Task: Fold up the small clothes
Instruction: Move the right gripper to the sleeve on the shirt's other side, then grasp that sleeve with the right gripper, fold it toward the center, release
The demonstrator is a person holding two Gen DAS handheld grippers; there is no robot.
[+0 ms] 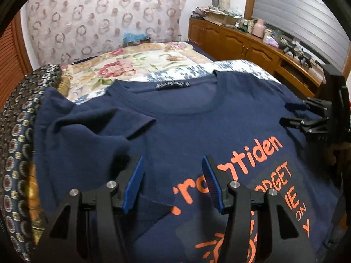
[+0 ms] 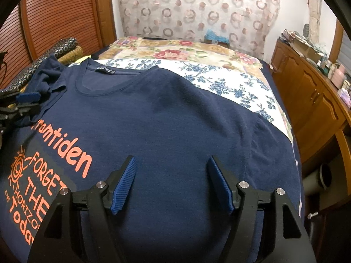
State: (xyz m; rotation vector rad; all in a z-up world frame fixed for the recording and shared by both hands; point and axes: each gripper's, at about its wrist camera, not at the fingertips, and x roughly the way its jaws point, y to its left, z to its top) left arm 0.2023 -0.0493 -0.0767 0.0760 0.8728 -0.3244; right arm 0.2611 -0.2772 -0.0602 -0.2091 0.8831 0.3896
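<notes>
A navy T-shirt [image 1: 186, 131] with orange lettering lies face up on the bed, collar away from me; it also shows in the right wrist view [image 2: 164, 120]. Its left sleeve [image 1: 92, 127] is folded in over the chest. My left gripper [image 1: 173, 182] is open and empty, just above the shirt's left chest; it also shows at the left edge of the right wrist view [image 2: 26, 103]. My right gripper [image 2: 171, 184] is open and empty above the shirt's right side, and shows at the right edge of the left wrist view [image 1: 296, 114]. The right sleeve [image 2: 269, 140] lies flat.
The bed has a floral cover [image 2: 197, 52] and a blue-flowered sheet [image 2: 230, 85]. A dark patterned cushion [image 1: 17, 142] lies left of the shirt. A wooden cabinet [image 2: 311, 100] with clutter stands along the right. A louvred wooden door [image 2: 54, 22] is at the left.
</notes>
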